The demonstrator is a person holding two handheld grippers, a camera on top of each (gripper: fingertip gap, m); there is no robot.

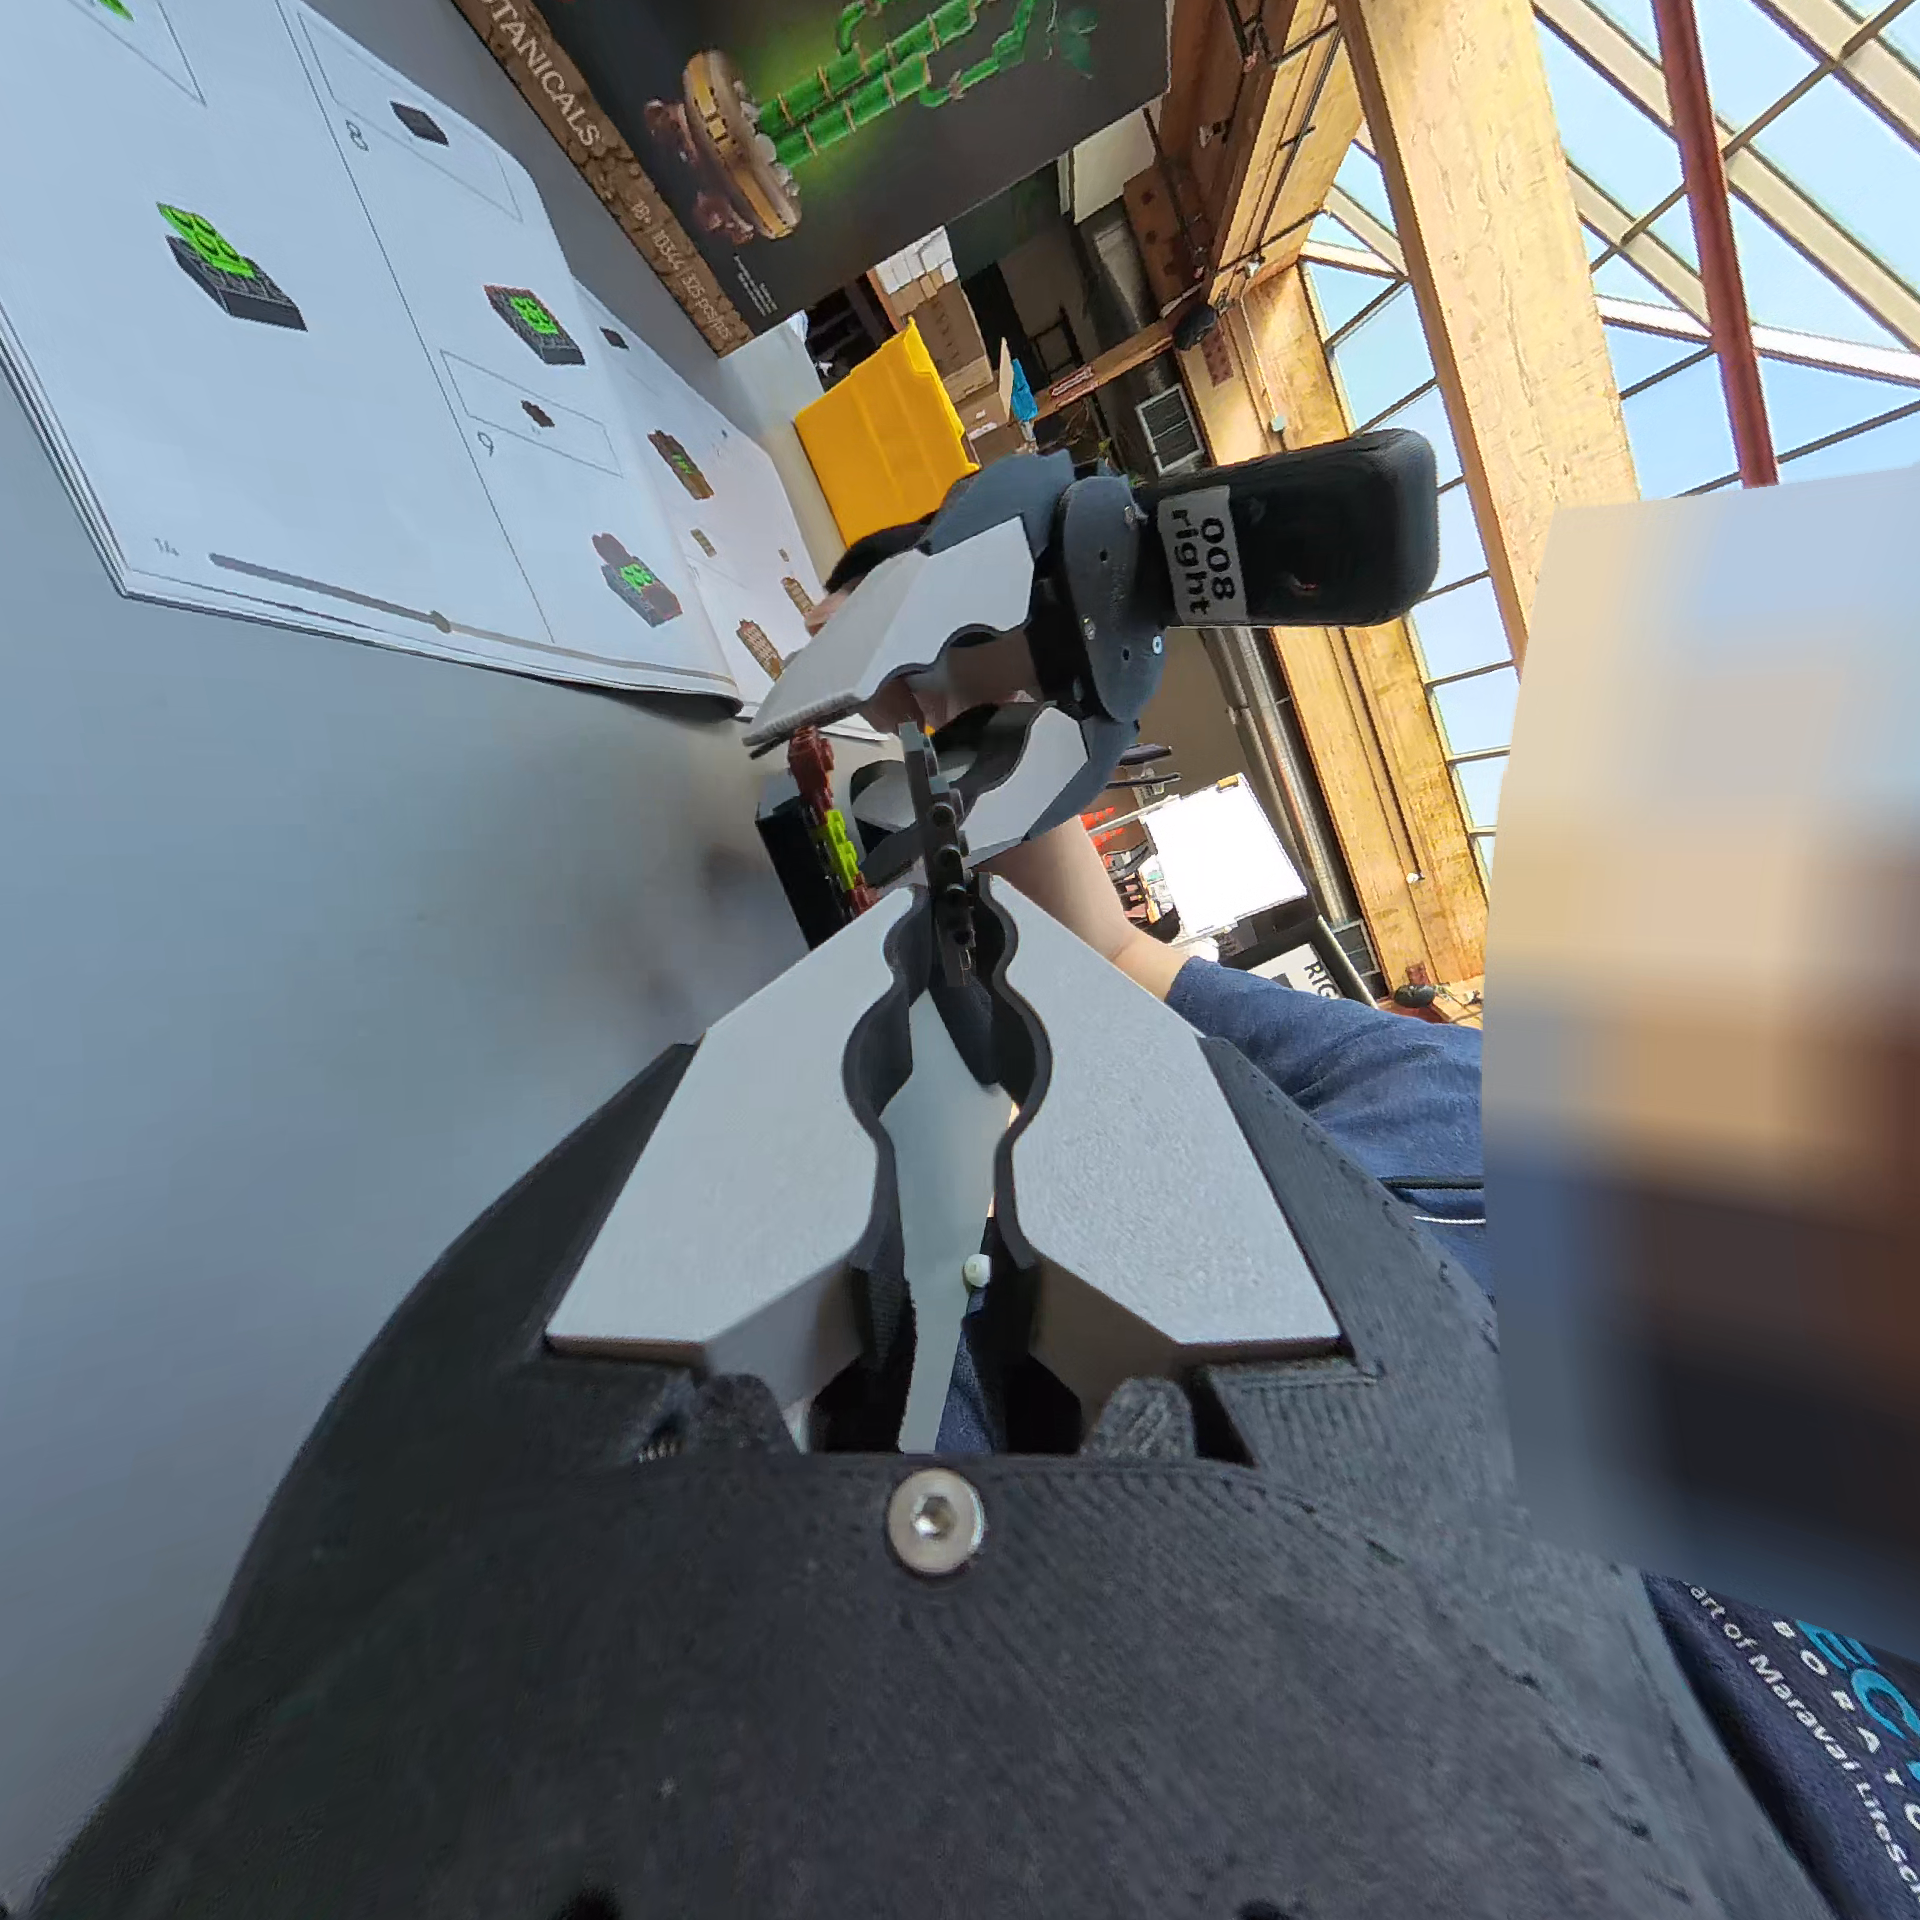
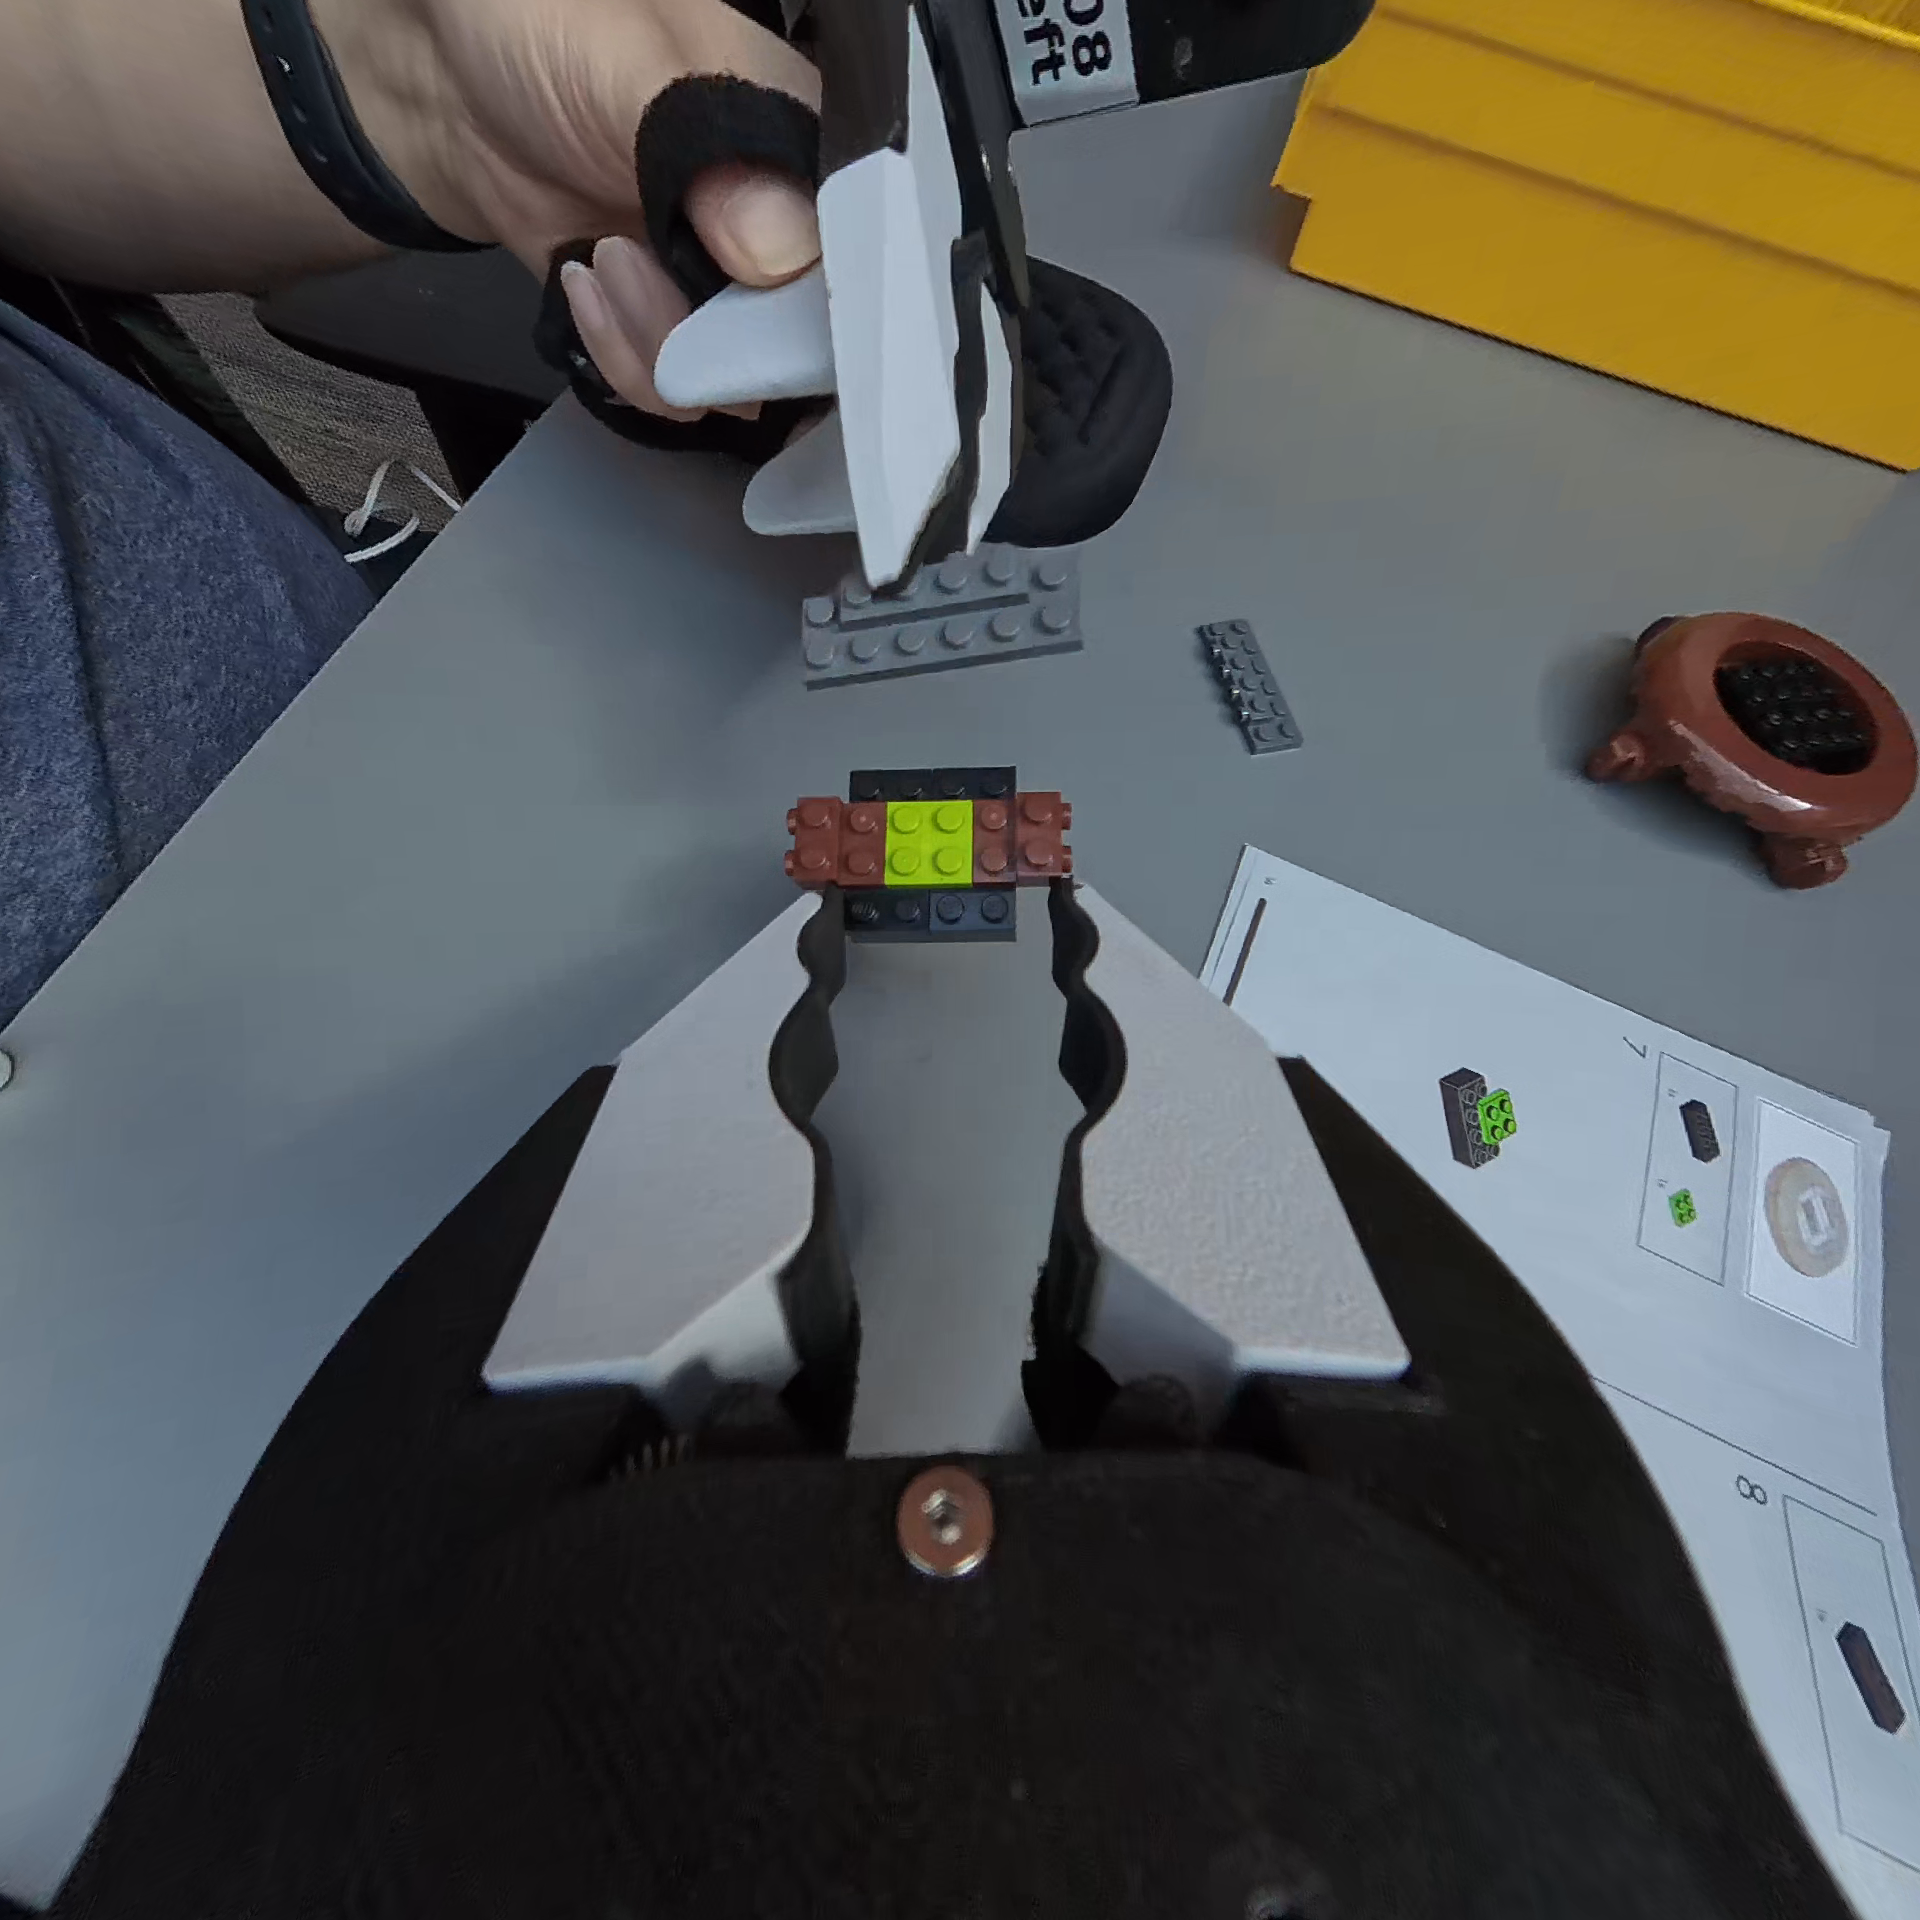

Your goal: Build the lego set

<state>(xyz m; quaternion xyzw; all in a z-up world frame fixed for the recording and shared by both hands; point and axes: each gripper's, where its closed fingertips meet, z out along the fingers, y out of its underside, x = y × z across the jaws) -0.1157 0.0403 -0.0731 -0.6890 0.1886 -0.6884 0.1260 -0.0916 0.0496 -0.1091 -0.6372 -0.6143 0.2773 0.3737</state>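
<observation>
While your right gripper (image 2: pixel 935 899) clamps the black, brown and lime lego block (image 2: pixel 928 852) at its tips, your left gripper (image 2: pixel 914 566), at twelve o'clock, pinches a grey plate (image 2: pixel 940 629).

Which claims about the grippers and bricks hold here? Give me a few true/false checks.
1. The left gripper is shut on a grey studded plate. True.
2. The lime piece sits at one end of the brown row. False: it is in the middle, with brown plates on both sides.
3. The round brown piece is stacked on the build. False: it lies apart on the table.
4. The right gripper has its jaws apart, flanking the build's black base. True.
5. A yellow bin stands beyond the bricks. True.
</observation>
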